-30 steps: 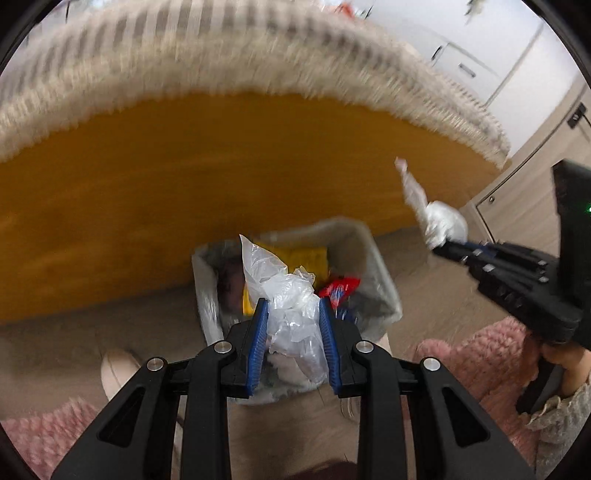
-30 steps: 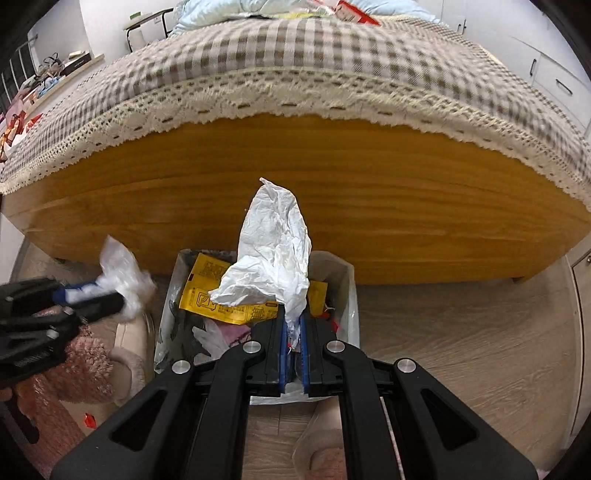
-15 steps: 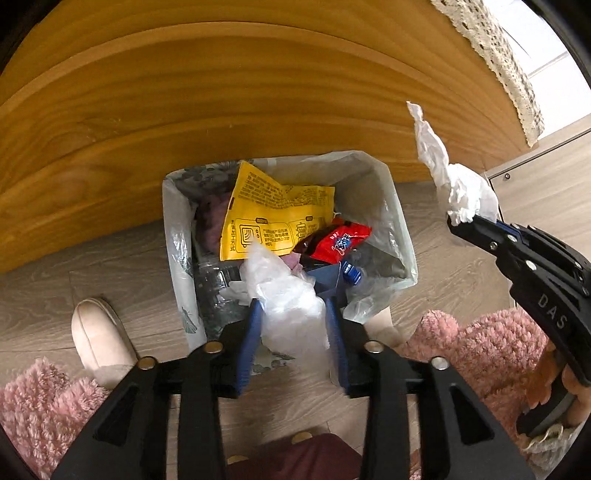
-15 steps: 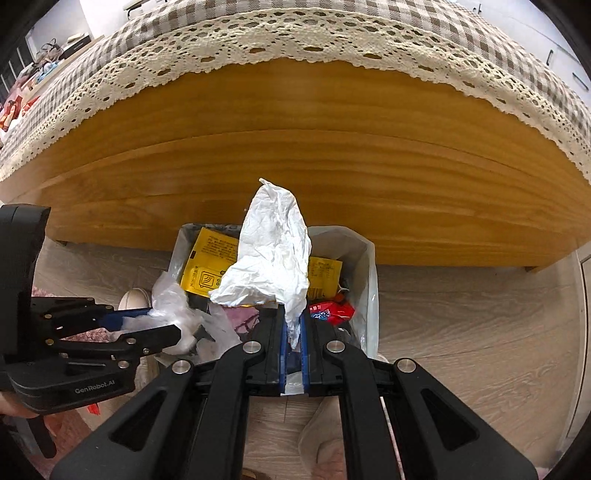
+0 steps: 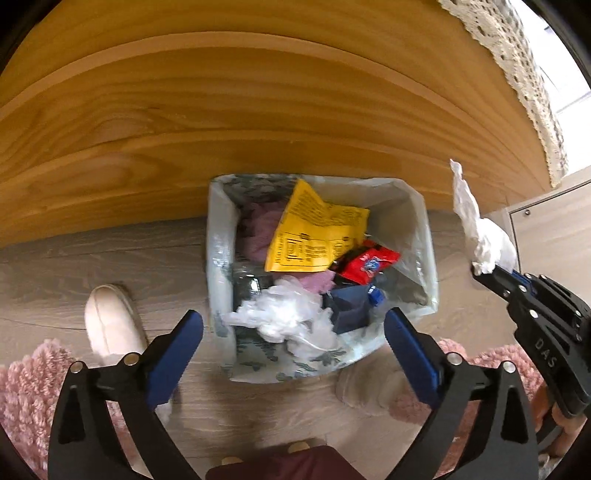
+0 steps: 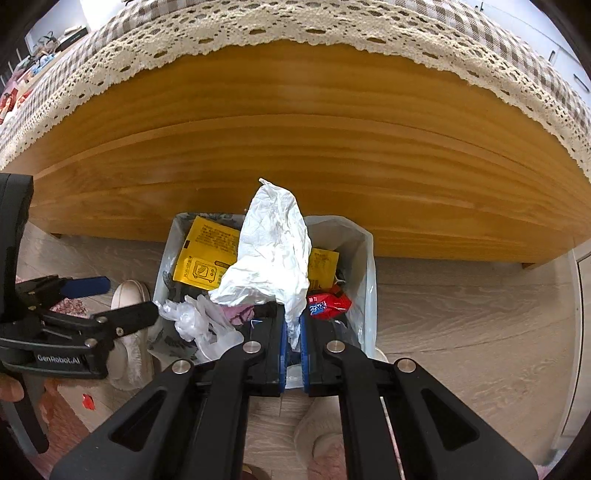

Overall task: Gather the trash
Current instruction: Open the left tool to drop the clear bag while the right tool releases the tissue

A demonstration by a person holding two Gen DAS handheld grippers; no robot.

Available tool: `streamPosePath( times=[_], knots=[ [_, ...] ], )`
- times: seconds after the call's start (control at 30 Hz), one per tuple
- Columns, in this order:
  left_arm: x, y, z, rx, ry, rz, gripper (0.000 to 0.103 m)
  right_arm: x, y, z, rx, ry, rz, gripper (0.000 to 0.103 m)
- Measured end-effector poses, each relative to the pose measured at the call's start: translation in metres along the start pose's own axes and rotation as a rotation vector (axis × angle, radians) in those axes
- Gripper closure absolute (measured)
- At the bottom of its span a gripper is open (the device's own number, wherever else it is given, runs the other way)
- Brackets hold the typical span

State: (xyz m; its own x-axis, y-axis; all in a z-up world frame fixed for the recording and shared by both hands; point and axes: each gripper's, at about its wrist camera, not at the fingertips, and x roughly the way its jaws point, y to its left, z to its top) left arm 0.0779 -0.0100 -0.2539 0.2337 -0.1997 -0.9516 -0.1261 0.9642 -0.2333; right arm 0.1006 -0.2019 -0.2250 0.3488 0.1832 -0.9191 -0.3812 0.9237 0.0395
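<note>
Looking down from the left wrist, the left gripper stands spread wide at the bottom of the frame, its jaws having just been opening, with nothing pinched between them. Past its blue pads, a crumpled clear plastic wad lies at the near edge of the lined bin in the centre. Inside the bin sit a yellow packet, a red wrapper and some pink cloth. At the right edge the right gripper pinches a white tissue, well right of the bin. A pale slipper lies at lower left on the floor, next to a pink rug. Wooden bed side fills the top.

From the right wrist, the right gripper is pressed together on the tissue, which stands up in the centre, in front of the bin. The packet shows left of the tissue, the wrapper to its right. The plastic wad lies at the bin's lower left. The left gripper is at the left edge, spread, just beside the wad. A lace-edged checked cover runs across the top above the bed side.
</note>
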Motion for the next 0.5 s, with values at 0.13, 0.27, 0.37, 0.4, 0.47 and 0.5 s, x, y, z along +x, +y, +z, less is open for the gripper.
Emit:
streamPosePath(
  times=[0.13, 0.27, 0.37, 0.4, 0.47, 0.5],
  knots=[
    [-0.001, -0.001, -0.001, 0.019, -0.008, 0.028, 0.008, 0.007, 0.002, -0.002, -0.003, 0.023, -0.009, 0.097],
    [-0.003, -0.003, 0.000, 0.019, -0.016, 0.033, 0.008, 0.013, 0.004, -0.003, -0.008, 0.047, -0.021, 0.097],
    [-0.003, -0.002, 0.000, 0.013, -0.012, 0.025, 0.008, 0.018, 0.005, -0.003, -0.008, 0.063, -0.027, 0.097],
    [-0.003, -0.002, 0.000, 0.014, -0.011, 0.026, 0.008, 0.019, 0.005, -0.003, -0.008, 0.066, -0.030, 0.097],
    [-0.003, -0.002, 0.000, 0.016, -0.010, 0.028, 0.008, 0.020, 0.004, -0.002, 0.002, 0.071, -0.031, 0.096],
    [-0.003, -0.002, -0.001, 0.016, -0.010, 0.027, 0.008, 0.020, 0.003, -0.001, 0.008, 0.071, -0.034, 0.093]
  ],
)
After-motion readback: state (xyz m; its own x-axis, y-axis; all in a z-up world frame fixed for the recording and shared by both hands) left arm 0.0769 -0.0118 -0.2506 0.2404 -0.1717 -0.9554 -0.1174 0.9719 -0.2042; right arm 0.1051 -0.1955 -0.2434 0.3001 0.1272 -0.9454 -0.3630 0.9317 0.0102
